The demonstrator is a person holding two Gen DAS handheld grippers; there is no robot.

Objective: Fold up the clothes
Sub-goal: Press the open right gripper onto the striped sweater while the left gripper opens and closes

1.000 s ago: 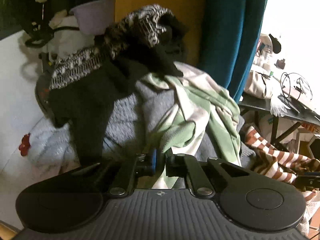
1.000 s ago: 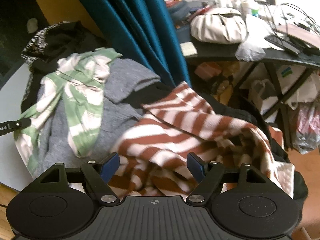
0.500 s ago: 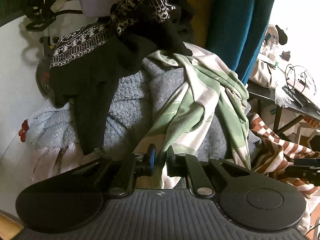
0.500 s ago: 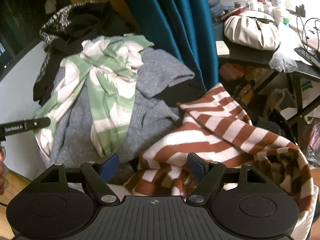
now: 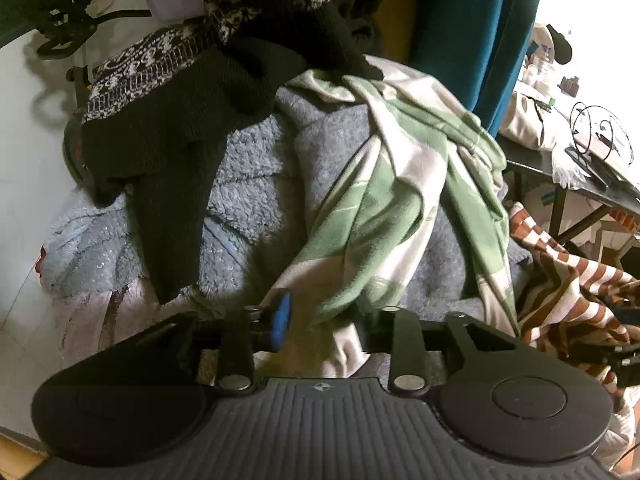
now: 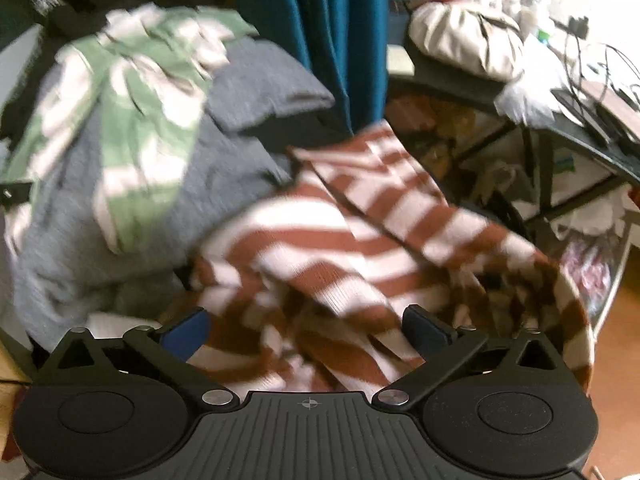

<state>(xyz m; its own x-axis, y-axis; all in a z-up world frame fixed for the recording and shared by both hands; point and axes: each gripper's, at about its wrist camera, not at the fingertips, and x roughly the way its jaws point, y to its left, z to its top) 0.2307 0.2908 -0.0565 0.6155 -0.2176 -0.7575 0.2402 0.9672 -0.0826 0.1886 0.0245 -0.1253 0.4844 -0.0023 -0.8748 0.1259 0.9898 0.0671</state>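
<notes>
Both claws spread, left claw (image 5: 324, 322) w/ green-white cloth (image 5: 384, 208) between fingers, right claw (image 6: 308, 330) over striped garment (image 6: 360, 248); teal curtain (image 6: 336, 32) behind, cluttered counter (image 6: 576, 128) at right

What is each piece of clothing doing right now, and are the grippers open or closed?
left gripper: open, green cloth between its fingers.
right gripper: open, empty.
green and white garment: unfolded, draped over the pile.
striped sweater: crumpled, unfolded.
grey sweater: rumpled in the pile.
black patterned knit: draped on top.

no words, brands or numbers can be read in either view. any print on the far clutter is blurred.
</notes>
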